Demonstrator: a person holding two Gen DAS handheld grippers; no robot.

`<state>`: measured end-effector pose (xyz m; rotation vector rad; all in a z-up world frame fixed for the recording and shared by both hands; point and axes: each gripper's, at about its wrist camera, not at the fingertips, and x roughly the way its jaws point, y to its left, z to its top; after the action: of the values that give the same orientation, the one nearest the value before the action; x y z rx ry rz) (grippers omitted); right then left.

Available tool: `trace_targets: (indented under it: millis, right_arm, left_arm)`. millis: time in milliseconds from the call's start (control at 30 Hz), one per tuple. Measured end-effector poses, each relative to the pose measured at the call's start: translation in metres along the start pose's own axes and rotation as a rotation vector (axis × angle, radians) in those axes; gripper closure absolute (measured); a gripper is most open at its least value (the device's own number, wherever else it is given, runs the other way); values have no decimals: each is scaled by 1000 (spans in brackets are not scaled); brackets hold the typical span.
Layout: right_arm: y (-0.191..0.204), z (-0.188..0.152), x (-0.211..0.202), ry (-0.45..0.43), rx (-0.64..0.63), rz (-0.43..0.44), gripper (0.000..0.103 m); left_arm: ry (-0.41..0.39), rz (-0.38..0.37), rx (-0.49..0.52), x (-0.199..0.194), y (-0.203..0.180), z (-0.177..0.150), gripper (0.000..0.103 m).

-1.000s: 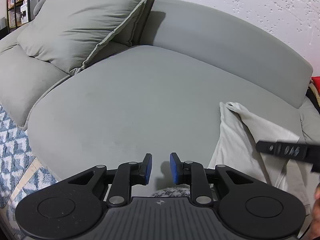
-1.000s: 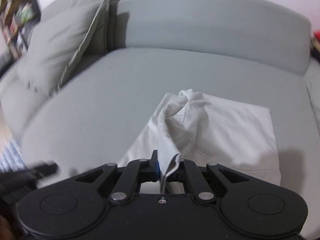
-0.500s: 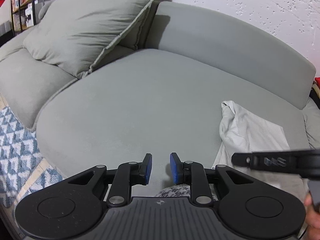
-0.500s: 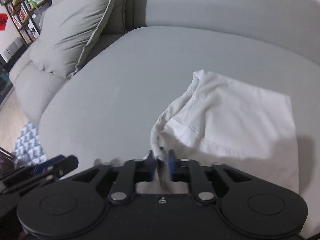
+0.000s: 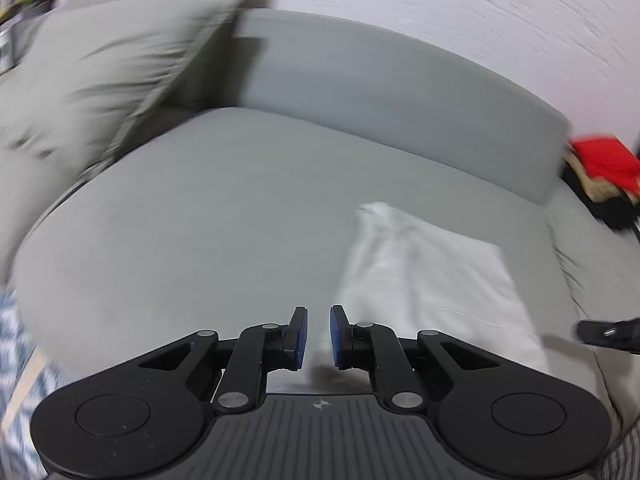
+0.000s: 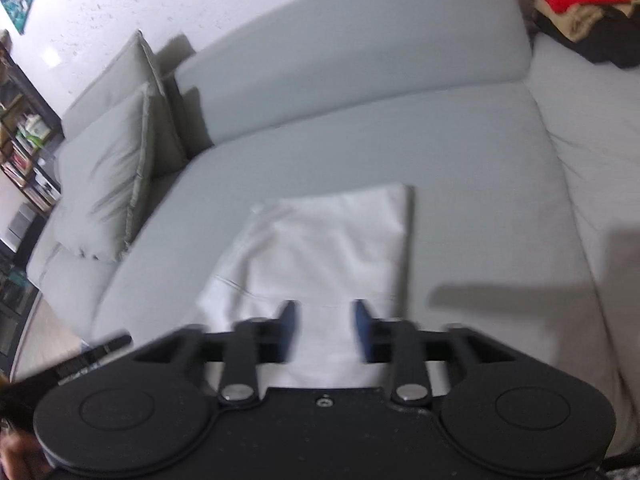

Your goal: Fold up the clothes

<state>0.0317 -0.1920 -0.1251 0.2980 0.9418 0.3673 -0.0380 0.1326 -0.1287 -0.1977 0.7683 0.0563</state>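
A white folded garment (image 6: 328, 240) lies flat on the grey sofa seat (image 6: 480, 168). My right gripper (image 6: 325, 330) is open and empty, above the garment's near edge. In the left wrist view the garment (image 5: 428, 276) lies to the right of my left gripper (image 5: 318, 334), whose blue pads stand a small gap apart with nothing between them. The right gripper's tip (image 5: 608, 332) shows at the right edge of that view. Both views are motion-blurred.
Grey cushions (image 5: 100, 72) lean at the sofa's left end. A pile of red and dark clothes (image 6: 580, 4) lies at the far right of the sofa. A bookshelf (image 6: 24, 152) stands left. A patterned rug (image 5: 16, 360) covers the floor.
My right gripper has opened and let go of the garment, which now lies flat and folded. Both grippers have swung to the right; the clothes pile has come into view.
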Motion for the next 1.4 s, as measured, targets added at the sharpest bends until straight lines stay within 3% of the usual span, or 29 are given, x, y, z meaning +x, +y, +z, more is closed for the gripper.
trace_targets:
  millis: [133, 200, 267, 300, 333, 467, 533, 667, 733, 800, 867, 933, 1033, 1100, 1167, 1233, 1267, 1300, 1367, 1400]
  right_arm:
    - [12, -13, 22, 23, -132, 2, 84]
    - [24, -20, 37, 34, -227, -12, 84]
    - [33, -29, 48, 50, -324, -39, 84]
    - [37, -34, 52, 75, -368, -74, 84]
    - [38, -41, 55, 107, -392, -102, 84]
    - [30, -63, 24, 104, -406, -93, 84]
    - [22, -61, 12, 131, -366, -67, 84]
    - [6, -42, -9, 105, -250, -5, 81]
    - [-4, -29, -15, 58, -179, 31, 68]
    - [-14, -16, -16, 14, -93, 69, 66]
    - [-23, -4, -7, -33, -25, 77, 68]
    - [-29, 7, 11, -78, 36, 101, 92]
    - [-37, 23, 50, -81, 145, 186, 93]
    - [-40, 31, 77, -55, 203, 262, 93]
    - [-44, 34, 106, 25, 231, 314, 93]
    - [-48, 32, 131, 109, 214, 336, 94]
    - [-54, 31, 138, 116, 208, 349, 101]
    - [-60, 31, 145, 116, 207, 359, 103]
    - [-80, 34, 146, 40, 259, 350, 103]
    - [-92, 36, 143, -12, 301, 305, 103]
  left_arm:
    - [37, -57, 145, 35, -33, 12, 91]
    - [90, -9, 185, 60, -40, 14, 87]
    - [244, 178, 192, 92, -39, 10, 90]
    - [265, 201, 169, 95, -32, 6, 89]
    - [250, 179, 159, 90, -25, 5, 87]
    - [230, 162, 197, 69, -11, -2, 87]
    - [217, 160, 197, 58, -4, -4, 87]
    - [143, 105, 190, 37, 2, 4, 88]
    - [89, 71, 194, 33, -2, 13, 87]
    - [41, 14, 186, 37, -11, 24, 87]
    - [21, -39, 174, 50, -23, 35, 87]
    - [13, -89, 174, 69, -37, 46, 87]
    - [55, -169, 200, 111, -65, 55, 87]
    - [131, -197, 257, 144, -79, 52, 88]
    - [194, -178, 293, 170, -82, 42, 86]
    - [142, -142, 255, 173, -72, 43, 82]
    - [124, -106, 216, 174, -65, 45, 84]
    - [119, -55, 149, 176, -53, 47, 90]
    - [130, -25, -7, 173, -31, 51, 90]
    - [135, -11, -85, 171, -20, 52, 91]
